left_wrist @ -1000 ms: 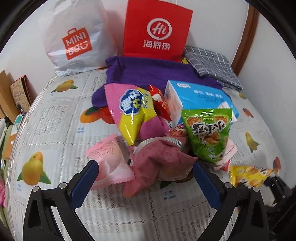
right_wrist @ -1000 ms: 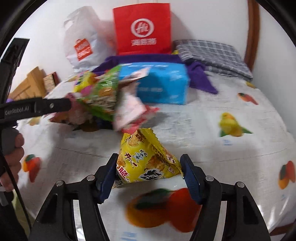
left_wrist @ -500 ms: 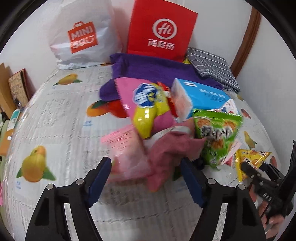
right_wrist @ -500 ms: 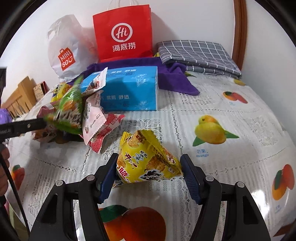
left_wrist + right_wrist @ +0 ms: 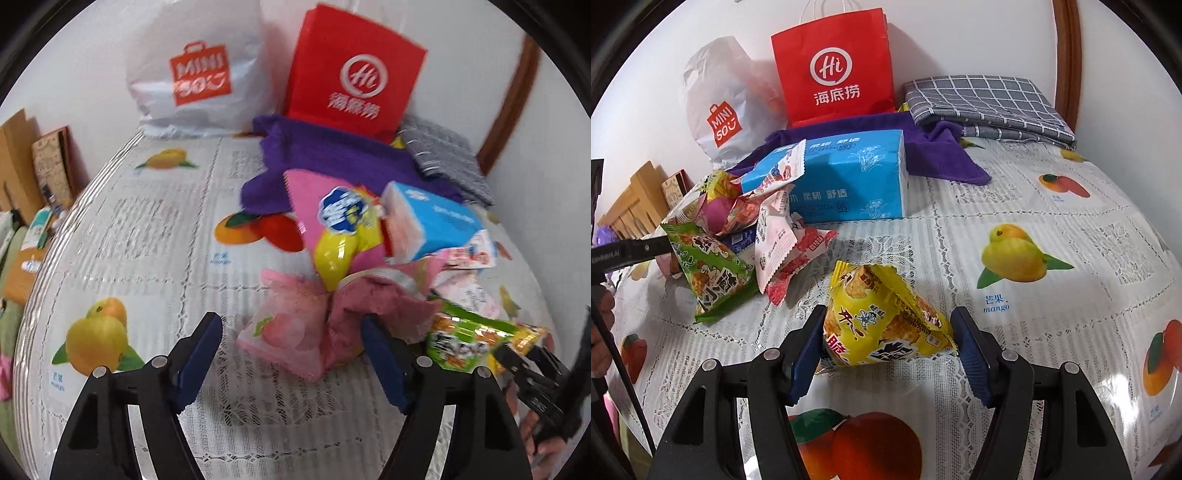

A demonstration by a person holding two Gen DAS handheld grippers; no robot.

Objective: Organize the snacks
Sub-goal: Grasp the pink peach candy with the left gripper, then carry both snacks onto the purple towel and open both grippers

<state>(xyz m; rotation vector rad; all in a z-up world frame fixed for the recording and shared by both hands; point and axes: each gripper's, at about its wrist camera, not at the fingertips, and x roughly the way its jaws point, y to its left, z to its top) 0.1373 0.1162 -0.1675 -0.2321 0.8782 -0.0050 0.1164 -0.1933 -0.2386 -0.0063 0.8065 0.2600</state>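
The right gripper clamps the yellow snack bag, near the blue tissue box. The left gripper gapes wide and empty around the pink peach packet.

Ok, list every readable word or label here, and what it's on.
"Hi 海底捞": red paper bag
"MINISO": white plastic bag
"柔韧 舒适", "100%": blue tissue box
"芒果 mango": tablecloth
"小酥": green snack packet
Yellow snack packet, other wrappers: unreadable.
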